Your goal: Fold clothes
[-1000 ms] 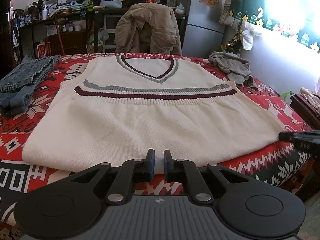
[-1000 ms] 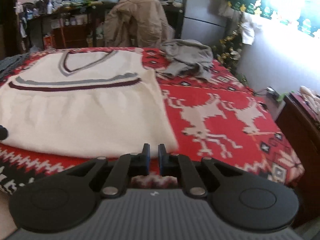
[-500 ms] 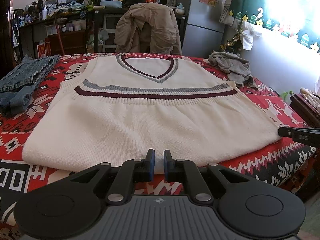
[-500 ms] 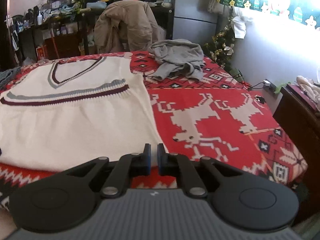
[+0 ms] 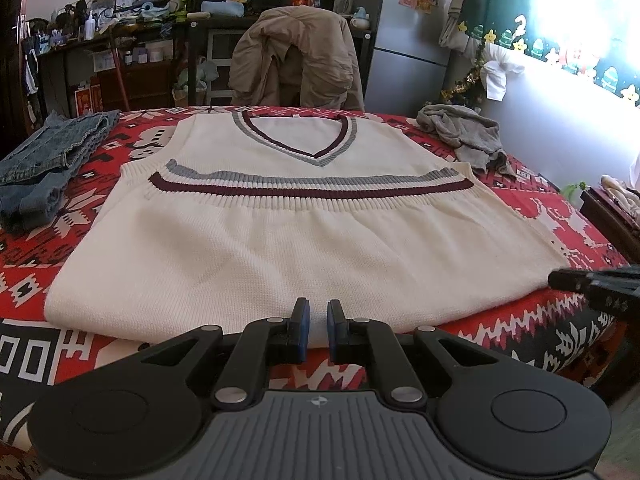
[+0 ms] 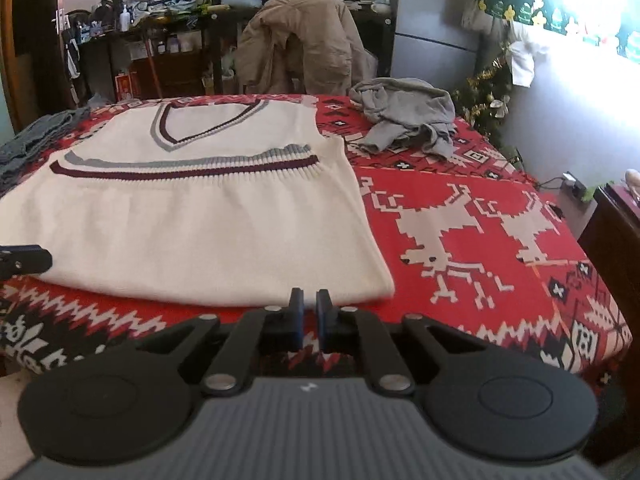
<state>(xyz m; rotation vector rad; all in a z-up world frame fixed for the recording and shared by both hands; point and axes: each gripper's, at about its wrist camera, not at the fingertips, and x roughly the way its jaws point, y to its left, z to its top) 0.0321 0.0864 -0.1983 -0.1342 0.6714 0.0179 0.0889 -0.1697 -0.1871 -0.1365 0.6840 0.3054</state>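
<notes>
Jeans (image 5: pixel 48 168): lay at the tabletop's (image 5: pixel 552 216) left, apart from the vest.
Vest (image 5: pixel 304 240): lay flat, hem nearest.
Left gripper (image 5: pixel 318 322): angled down at mid-hem, fingers nearly shut, empty.
Right gripper (image 6: pixel 309 312): angled down near the hem's right corner, fingers nearly shut, empty.
Risk: pinching only the top layer could leave the fold crooked.

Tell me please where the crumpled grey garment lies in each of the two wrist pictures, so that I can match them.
Left wrist view: the grey garment lies at upper right, beyond the right shoulder of the cream vest.
Right wrist view: the grey garment lies above centre, to the right of the cream vest.
Shared landmark: the beige jacket draped over a chair behind the table, also in the right wrist view.
</notes>
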